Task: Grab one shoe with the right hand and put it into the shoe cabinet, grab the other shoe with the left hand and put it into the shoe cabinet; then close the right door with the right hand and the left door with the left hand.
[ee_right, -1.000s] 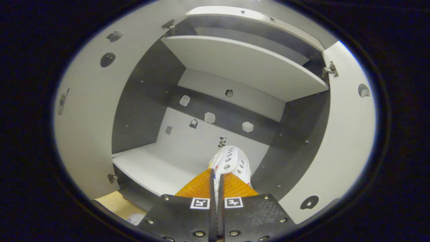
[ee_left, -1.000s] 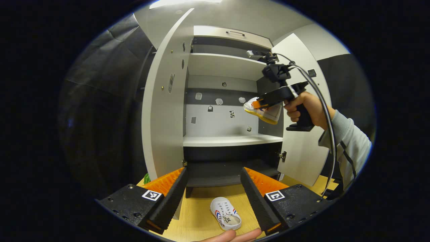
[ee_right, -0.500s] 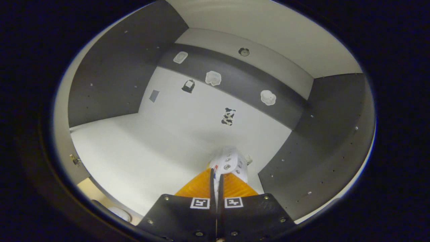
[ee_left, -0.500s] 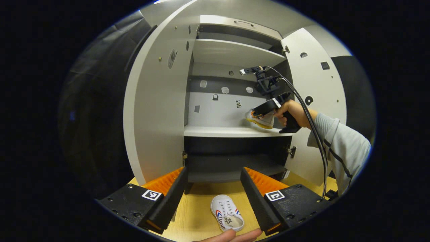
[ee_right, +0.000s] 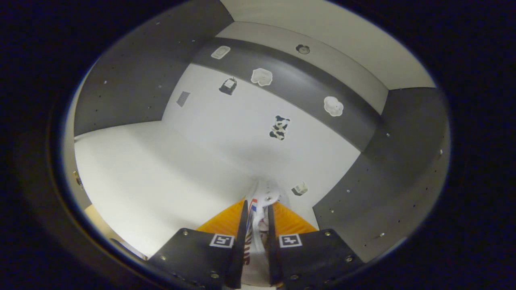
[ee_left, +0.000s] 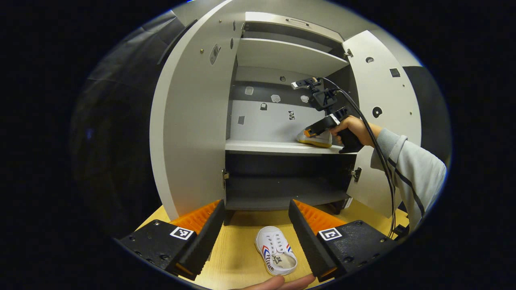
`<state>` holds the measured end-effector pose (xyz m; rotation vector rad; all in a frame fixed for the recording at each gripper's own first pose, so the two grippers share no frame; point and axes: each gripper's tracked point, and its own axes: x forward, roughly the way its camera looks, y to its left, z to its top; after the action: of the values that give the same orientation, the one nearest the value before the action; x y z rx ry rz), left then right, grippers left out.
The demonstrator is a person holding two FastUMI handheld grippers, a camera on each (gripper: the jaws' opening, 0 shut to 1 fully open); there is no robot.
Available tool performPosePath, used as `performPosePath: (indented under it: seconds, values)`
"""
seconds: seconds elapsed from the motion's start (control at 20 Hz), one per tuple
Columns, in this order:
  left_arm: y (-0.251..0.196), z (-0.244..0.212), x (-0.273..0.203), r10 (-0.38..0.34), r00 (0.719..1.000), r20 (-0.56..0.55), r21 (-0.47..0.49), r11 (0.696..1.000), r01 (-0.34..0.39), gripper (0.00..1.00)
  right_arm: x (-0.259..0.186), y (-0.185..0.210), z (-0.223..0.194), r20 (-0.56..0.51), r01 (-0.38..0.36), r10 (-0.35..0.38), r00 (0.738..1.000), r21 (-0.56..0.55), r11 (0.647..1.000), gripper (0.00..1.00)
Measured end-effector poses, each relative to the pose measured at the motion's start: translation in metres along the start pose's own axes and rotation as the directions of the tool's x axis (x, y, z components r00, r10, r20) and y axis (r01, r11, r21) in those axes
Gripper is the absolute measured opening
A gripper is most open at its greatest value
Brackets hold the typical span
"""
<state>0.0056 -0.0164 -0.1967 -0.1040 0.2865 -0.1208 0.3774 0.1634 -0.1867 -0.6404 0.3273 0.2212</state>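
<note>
Left gripper view: your left claw [ee_left: 256, 237] stands released over the desk [ee_left: 238, 257], with the second shoe [ee_left: 276, 255] lying on the wood between its fingers at 6 o'clock. Beyond, the shoe cabinet [ee_left: 282, 121] has both doors swung wide. At 2 o'clock your right hand [ee_left: 354, 129] holds the right claw [ee_left: 312, 132] on the first shoe [ee_left: 315, 138], which rests on the middle shelf [ee_left: 274, 147].

Right gripper view: the right claw [ee_right: 256, 225] is parted slightly, the first shoe [ee_right: 260, 217] between its fingers; whether both fingers press cannot be told.
</note>
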Motion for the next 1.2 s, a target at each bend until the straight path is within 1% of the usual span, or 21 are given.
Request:
performPosePath:
  seconds: [0.05,0.1,0.2,0.25,0.3,0.35,0.4,0.45,0.5,0.6,0.65,0.7,0.75,0.8,0.85,0.9,1.05,1.2]
  values:
    - [-0.001,-0.003,-0.001,-0.002,1.0,-0.007,-0.003,1.0,0.002,0.97,-0.004,0.001,0.001,0.005,-0.003,0.003,1.0,-0.001,1.0,0.3]
    - [0.0,-0.005,-0.002,0.001,1.0,-0.016,-0.004,1.0,-0.001,0.97,-0.011,-0.001,0.001,0.008,0.015,-0.015,1.0,-0.003,1.0,0.41]
    - [0.003,-0.011,-0.005,0.014,0.999,-0.033,-0.005,1.0,-0.014,0.97,-0.024,-0.002,0.002,0.036,0.026,-0.027,0.999,0.014,1.0,0.72]
    - [0.003,-0.012,-0.007,0.015,0.999,-0.035,-0.014,1.0,-0.016,0.97,-0.031,-0.003,0.0,0.043,0.044,-0.044,0.998,0.021,0.999,0.74]
    - [0.002,-0.015,-0.009,0.012,0.999,-0.044,-0.02,1.0,-0.013,0.97,-0.037,0.0,-0.001,0.058,0.04,-0.042,0.997,0.033,0.999,0.8]
    - [0.001,-0.019,-0.011,0.009,0.999,-0.048,-0.021,1.0,-0.01,0.97,-0.05,0.001,0.004,0.081,0.049,-0.052,0.995,0.048,0.998,0.99]
    - [0.0,-0.02,-0.013,0.01,0.998,-0.056,-0.018,1.0,-0.011,0.97,-0.061,0.004,0.007,0.104,0.049,-0.056,0.993,0.069,0.996,0.98]
    - [0.0,-0.022,-0.015,0.013,0.998,-0.058,-0.016,1.0,-0.014,0.94,-0.075,0.006,0.01,0.125,0.045,-0.056,0.991,0.087,0.995,0.98]
    - [-0.002,-0.022,-0.017,0.012,0.998,-0.061,-0.012,1.0,-0.012,0.97,-0.089,0.009,0.013,0.143,0.038,-0.052,0.988,0.1,0.994,0.98]
    - [-0.007,-0.022,-0.022,0.007,0.998,-0.059,0.006,1.0,-0.006,0.97,-0.121,0.015,0.019,0.183,0.017,-0.041,0.982,0.129,0.991,0.99]
    - [-0.009,-0.022,-0.025,0.004,0.998,-0.056,0.012,1.0,-0.003,0.97,-0.139,0.018,0.022,0.201,0.003,-0.033,0.979,0.152,0.988,0.98]
    - [-0.012,-0.021,-0.026,-0.004,0.999,-0.049,0.018,1.0,0.005,0.97,-0.158,0.021,0.025,0.222,-0.016,-0.022,0.975,0.171,0.985,0.99]
    - [-0.014,-0.021,-0.028,-0.009,0.999,-0.049,0.024,1.0,0.01,0.97,-0.176,0.019,0.027,0.239,-0.02,-0.027,0.971,0.193,0.981,0.98]
    - [-0.016,-0.022,-0.029,-0.012,0.999,-0.05,0.028,1.0,0.013,0.96,-0.195,0.015,0.028,0.255,-0.017,-0.042,0.966,0.224,0.975,0.96]
    - [-0.018,-0.023,-0.028,-0.012,0.998,-0.057,0.026,1.0,0.014,0.96,-0.213,0.012,0.028,0.267,-0.017,-0.054,0.962,0.255,0.967,0.99]
    - [-0.019,-0.028,-0.029,-0.007,0.997,-0.072,0.016,1.0,0.008,0.96,-0.231,0.008,0.028,0.279,-0.009,-0.074,0.958,0.286,0.958,0.98]
    - [-0.026,-0.035,-0.023,-0.026,0.997,-0.075,0.016,0.999,0.027,0.97,-0.281,-0.017,0.016,0.293,0.067,-0.186,0.938,0.374,0.925,0.99]
    - [-0.028,-0.06,-0.01,-0.023,0.992,-0.124,0.015,1.0,0.025,0.97,-0.329,-0.025,0.003,0.32,0.088,-0.243,0.916,0.431,0.898,0.98]
